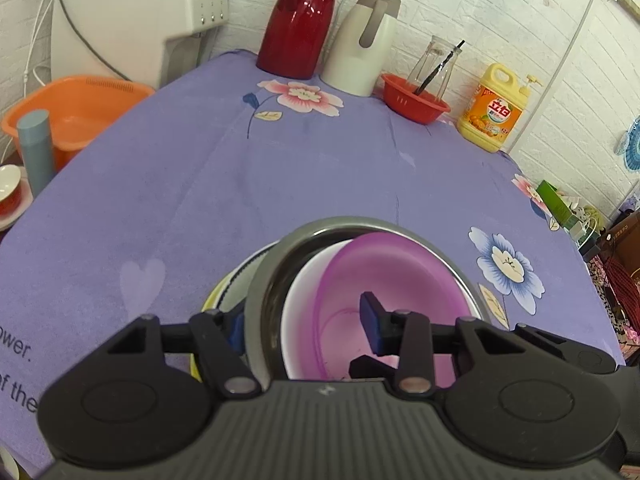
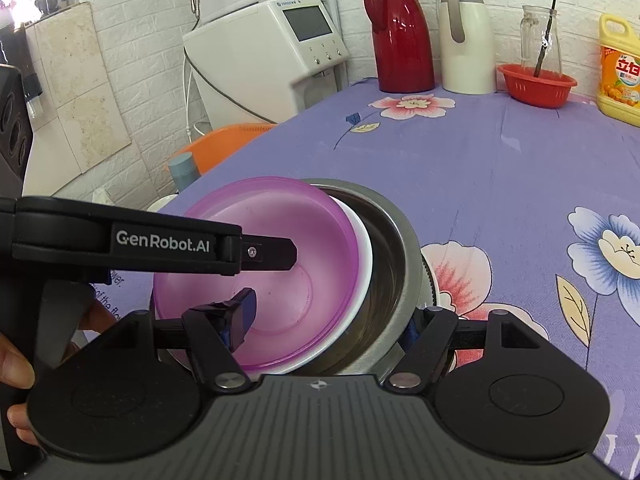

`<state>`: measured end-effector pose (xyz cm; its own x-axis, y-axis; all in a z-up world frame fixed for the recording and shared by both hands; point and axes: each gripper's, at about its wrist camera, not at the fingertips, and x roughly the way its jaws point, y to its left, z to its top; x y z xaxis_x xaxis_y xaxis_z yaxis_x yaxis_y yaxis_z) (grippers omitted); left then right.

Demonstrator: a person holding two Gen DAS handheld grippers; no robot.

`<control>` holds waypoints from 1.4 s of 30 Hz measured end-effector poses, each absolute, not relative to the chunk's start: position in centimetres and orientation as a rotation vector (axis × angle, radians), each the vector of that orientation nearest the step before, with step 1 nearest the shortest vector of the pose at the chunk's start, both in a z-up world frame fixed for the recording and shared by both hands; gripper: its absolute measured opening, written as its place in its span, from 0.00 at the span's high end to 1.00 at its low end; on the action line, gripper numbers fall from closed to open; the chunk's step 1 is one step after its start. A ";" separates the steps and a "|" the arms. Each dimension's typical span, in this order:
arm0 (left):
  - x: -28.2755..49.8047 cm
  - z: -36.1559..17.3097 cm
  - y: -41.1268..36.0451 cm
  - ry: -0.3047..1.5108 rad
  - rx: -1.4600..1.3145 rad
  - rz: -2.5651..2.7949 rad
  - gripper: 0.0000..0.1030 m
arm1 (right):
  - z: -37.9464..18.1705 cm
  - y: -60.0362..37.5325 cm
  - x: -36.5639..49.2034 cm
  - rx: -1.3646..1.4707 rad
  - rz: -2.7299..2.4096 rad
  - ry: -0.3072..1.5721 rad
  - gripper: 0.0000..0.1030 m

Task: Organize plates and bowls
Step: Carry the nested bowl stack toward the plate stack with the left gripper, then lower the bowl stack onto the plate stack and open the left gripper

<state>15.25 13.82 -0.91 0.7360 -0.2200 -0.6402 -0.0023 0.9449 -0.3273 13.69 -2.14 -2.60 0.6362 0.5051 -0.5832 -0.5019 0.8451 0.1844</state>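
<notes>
One stack near the desk (image 1: pixel 320 168) front edge: a purple bowl (image 1: pixel 392 280) in a white bowl (image 1: pixel 308 292) in a steel bowl (image 1: pixel 272 276), on plates. Two hand-held grippers: left hand-held gripper (image 1: pixel 306 324) and right hand-held gripper (image 2: pixel 332 320) each straddle the steel rim, jaws wide, one finger inside, one outside.

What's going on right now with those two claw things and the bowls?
Both grippers' jaws open, straddling opposite walls of the steel bowl. Purple bowl nested tilted in white bowl inside it. Nothing in the way.
</notes>
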 end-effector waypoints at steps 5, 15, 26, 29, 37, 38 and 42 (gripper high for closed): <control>15.5 -1.4 14.4 0.733 -0.338 -0.131 0.58 | -3.1 -1.6 14.1 -0.008 0.588 0.684 0.00; 15.0 0.2 14.8 0.636 -0.367 -0.157 0.30 | -2.3 -1.2 13.8 -0.053 0.572 0.632 0.00; 14.4 1.8 14.6 0.559 -0.332 -0.112 0.29 | -0.8 -5.3 14.6 0.053 0.461 0.543 0.00; 14.3 2.0 13.8 0.549 -0.317 -0.113 0.29 | -0.5 -7.1 14.7 0.083 0.408 0.529 0.00; 14.2 3.4 11.0 0.492 -0.283 -0.100 0.29 | 0.9 -10.3 14.9 0.125 0.332 0.458 0.00; 14.1 3.7 10.6 0.476 -0.278 -0.097 0.29 | 1.3 -10.5 15.0 0.129 0.329 0.444 0.00; 13.9 4.8 8.8 0.396 -0.247 -0.054 0.28 | 2.0 -11.6 15.1 0.186 0.299 0.362 0.00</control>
